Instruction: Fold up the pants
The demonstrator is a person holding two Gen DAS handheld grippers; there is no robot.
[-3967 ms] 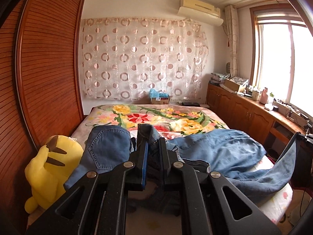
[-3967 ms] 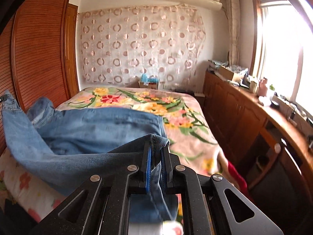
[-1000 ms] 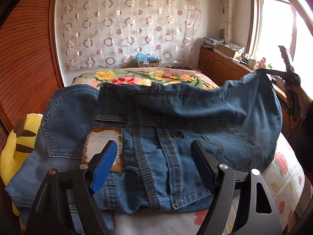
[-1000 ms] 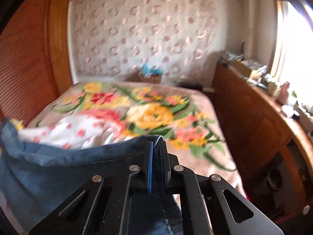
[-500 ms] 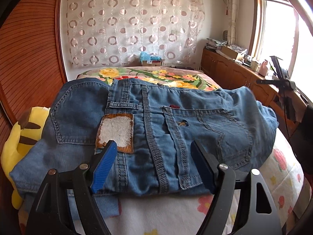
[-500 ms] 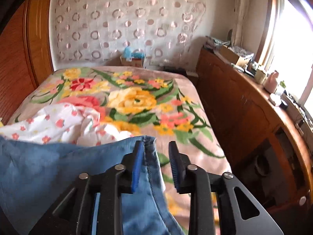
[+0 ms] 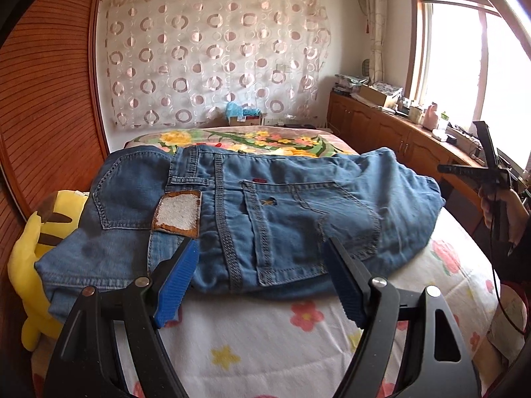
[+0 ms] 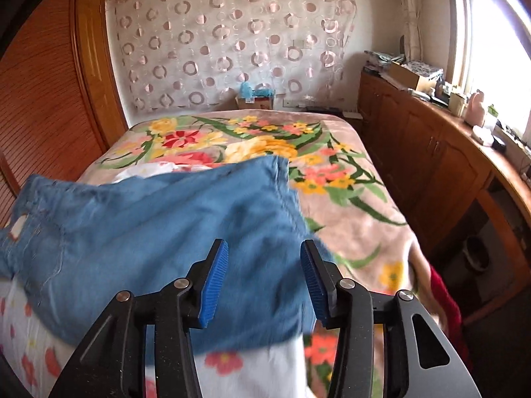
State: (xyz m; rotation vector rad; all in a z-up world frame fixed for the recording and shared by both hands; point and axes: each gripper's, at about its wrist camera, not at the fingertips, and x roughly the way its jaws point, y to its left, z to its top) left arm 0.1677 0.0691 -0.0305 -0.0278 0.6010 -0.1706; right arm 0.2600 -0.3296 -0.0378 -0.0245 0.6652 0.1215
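pants [image 7: 252, 212]: we saw them folded, lying across the near end of the bed [image 7: 265, 348]
left gripper [image 7: 262, 278]: fingers wide apart, empty
right gripper [image 8: 264, 278]: fingers just opening, denim below, ungripped

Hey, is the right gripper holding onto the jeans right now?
No, the right gripper has just been opening, and its blue pads stand apart above the jeans without pressing the denim.

Pants [image 7: 272, 205] — mid-blue denim with a white, brown-edged patch [image 7: 177, 214]; sheet [image 7: 265, 348] white, dotted with red and yellow flowers; blanket [image 8: 265, 139] pink-beige with big yellow, red and green blooms; plush toy [image 7: 36, 245] yellow, brown-striped; curtain [image 7: 215, 56] cream with pink rings — gripper pads [image 8: 214, 282] blue.
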